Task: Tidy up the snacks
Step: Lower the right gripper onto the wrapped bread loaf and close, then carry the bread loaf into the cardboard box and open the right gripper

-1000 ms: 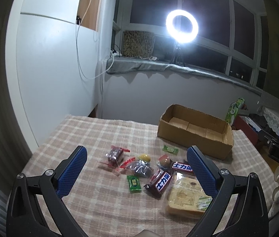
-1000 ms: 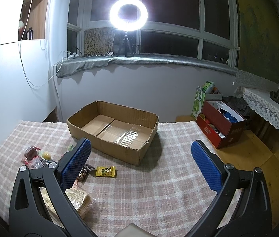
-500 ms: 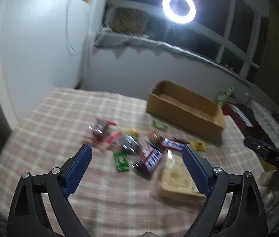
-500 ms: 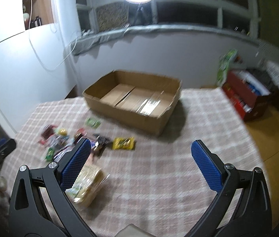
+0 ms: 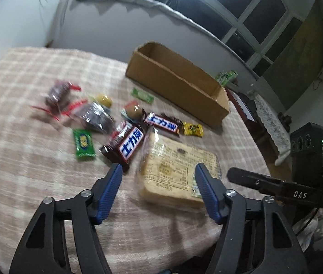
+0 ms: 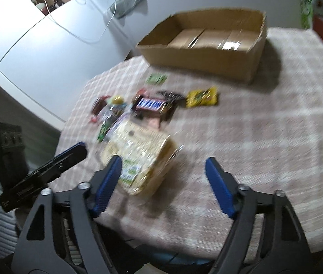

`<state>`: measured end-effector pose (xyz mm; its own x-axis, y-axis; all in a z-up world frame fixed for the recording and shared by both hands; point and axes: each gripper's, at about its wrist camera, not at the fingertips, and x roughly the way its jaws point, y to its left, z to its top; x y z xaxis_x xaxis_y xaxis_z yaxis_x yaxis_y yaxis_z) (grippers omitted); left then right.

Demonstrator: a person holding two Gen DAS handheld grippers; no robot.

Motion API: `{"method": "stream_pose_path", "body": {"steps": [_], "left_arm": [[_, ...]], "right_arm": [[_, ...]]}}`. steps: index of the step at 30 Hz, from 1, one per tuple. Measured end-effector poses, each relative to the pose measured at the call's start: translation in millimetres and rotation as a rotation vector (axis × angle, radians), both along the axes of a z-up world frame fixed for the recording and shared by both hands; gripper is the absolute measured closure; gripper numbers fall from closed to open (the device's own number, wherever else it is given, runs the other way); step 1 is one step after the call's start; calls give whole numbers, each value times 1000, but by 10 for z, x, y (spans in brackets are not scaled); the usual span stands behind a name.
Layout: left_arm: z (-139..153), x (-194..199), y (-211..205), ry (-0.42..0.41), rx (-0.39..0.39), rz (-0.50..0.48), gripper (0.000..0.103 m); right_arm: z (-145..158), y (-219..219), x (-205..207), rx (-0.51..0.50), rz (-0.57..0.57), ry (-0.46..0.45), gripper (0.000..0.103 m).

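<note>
Currently, one open cardboard box [image 5: 177,80] is standing near the far edge of the checked tablecloth [image 5: 24,159], and a cluster of loose snacks is lying between it and the near edge. Countable items are: one bagged bread loaf [image 5: 177,171], two brown chocolate bars with blue lettering [image 5: 124,147] [image 5: 162,123], one yellow packet [image 5: 193,129], two green packets [image 5: 83,143] [image 5: 142,94], and two red-ended clear wrappers [image 5: 57,93] [image 5: 93,114]; two round sweets beside them are too blurred to identify. The bread loaf is pale yellow, wrapped in clear film with a printed label facing upward, and is lying closest to the near edge. The left gripper [image 5: 159,171] is tilting downward over the loaf, its blue-padded jaws closing while standing apart on either side of the loaf without pressing it. The right gripper [image 6: 163,162] is also tilting downward, its jaws closing with a wide gap; its left pad is overlapping the loaf's near corner [image 6: 138,155], and only bare tablecloth is showing between the pads.
</note>
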<state>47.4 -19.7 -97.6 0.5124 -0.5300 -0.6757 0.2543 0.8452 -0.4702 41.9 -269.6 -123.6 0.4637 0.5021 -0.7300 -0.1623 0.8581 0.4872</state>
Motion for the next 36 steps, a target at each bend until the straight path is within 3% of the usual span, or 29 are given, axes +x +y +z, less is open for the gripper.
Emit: {"method": "stream_pose_path", "body": {"steps": [8,16,18,26,36], "left_arm": [[-156,113,-47,51,-24,-33,57],[-226,156,-48,62,-39,-50,58],[-225,154,-64,57,-32,-55,59],[-182,114,-93,54,-43,-65,60],[123,129,-235,-29,-34,-86,61]], "right_arm": [[-128,87,76,69,43,74,40],[-167,137,94,73,59,90,42],[-196,157,101,62,64,98,52],[-172,223,84,27,76,75,52],[56,111,97,3,70,15,52]]}}
